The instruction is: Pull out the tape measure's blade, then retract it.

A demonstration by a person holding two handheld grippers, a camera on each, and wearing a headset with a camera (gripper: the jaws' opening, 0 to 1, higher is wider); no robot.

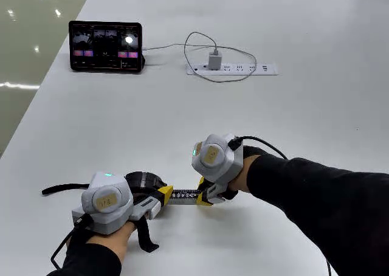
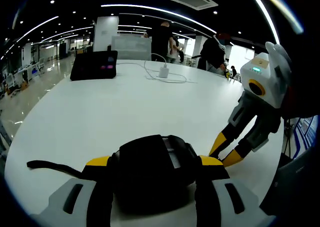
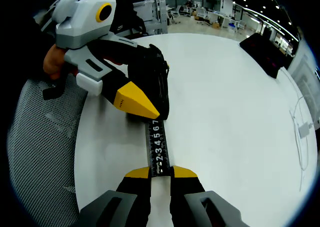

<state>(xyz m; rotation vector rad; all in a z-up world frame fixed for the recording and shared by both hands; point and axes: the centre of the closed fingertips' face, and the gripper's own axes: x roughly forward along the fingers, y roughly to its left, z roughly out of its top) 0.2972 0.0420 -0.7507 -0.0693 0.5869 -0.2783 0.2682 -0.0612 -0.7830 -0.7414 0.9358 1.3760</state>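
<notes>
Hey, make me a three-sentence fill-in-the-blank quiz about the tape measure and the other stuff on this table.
1. The left tongs grip the tape measure, whose case is ____.
2. The right tongs pinch the end of its ____.
3. The white charger is plugged into a ____.
Missing words: black; blade; power strip.

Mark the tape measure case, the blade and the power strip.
tape measure case [image 2: 150,167], left gripper view, middle of its black body between the jaws.
blade [image 3: 157,144], right gripper view, the numbered stretch ahead of the jaws.
power strip [image 1: 255,69], head view, bare white top near its right end.
</notes>
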